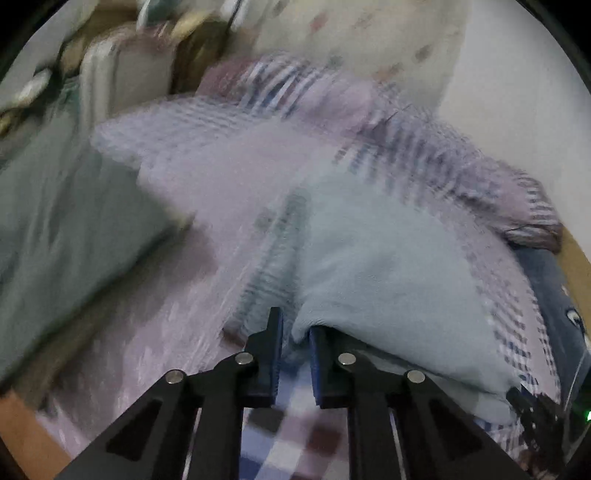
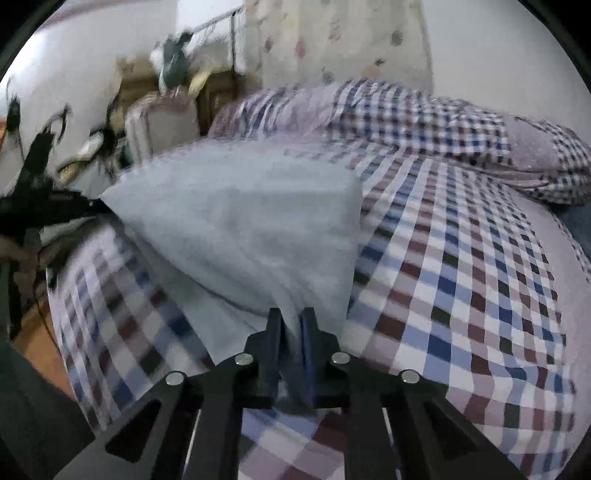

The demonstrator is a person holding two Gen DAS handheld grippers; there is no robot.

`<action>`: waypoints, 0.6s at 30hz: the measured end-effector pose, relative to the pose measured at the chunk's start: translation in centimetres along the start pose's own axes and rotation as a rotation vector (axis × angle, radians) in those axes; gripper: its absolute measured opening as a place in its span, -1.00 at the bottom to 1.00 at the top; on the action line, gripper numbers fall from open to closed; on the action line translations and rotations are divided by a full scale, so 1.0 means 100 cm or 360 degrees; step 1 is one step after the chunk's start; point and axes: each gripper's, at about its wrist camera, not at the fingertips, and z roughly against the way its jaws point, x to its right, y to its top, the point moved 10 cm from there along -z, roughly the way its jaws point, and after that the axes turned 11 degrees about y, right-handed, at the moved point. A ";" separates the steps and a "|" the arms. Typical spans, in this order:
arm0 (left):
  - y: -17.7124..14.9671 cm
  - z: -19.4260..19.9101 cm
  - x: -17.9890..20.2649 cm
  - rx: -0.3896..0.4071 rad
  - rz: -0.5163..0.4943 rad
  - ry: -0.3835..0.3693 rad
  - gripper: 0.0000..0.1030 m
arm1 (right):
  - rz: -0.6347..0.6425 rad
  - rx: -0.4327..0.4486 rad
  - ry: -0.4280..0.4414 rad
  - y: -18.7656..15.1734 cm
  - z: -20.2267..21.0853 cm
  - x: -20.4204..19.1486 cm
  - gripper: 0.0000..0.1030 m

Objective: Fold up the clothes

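Checked bed cover (image 2: pixel 461 280) fills both views, w/ the pale blue garment (image 2: pixel 240 221) lying mid-frame on it. Right tool (image 2: pixel 291 325) pinches its near edge; left tool (image 1: pixel 295 328) is narrowly parted at another edge, cloth between the jaws, grip unclear. Risk: left side slips free, so the fold goes skewed.

Checked bedsheet (image 2: pixel 461 280) covers the bed. Checked pillow (image 2: pixel 424 118) at its far end. Spotted curtain (image 2: pixel 332 33) behind pillow.

Dim, flat indoor light; heavy motion blur; fisheye-bent edges, dark corners.
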 end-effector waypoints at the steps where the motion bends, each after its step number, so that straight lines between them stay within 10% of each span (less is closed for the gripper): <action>1: -0.004 -0.003 -0.004 -0.0041 0.0019 -0.0009 -0.66 | -0.0005 -0.0051 0.0033 -0.006 -0.003 0.000 -0.81; 7: 0.002 0.027 -0.010 0.0111 -0.0040 0.0052 -0.01 | -0.0087 -0.0055 0.0166 -0.001 0.023 0.012 -0.56; 14: 0.034 0.093 0.007 0.0497 -0.0066 0.0003 0.22 | -0.0313 0.0221 0.0269 0.031 0.055 0.026 -0.08; 18: 0.061 0.134 0.016 0.0734 0.0004 -0.0105 0.71 | -0.0417 0.0352 0.0282 0.054 0.060 0.028 0.56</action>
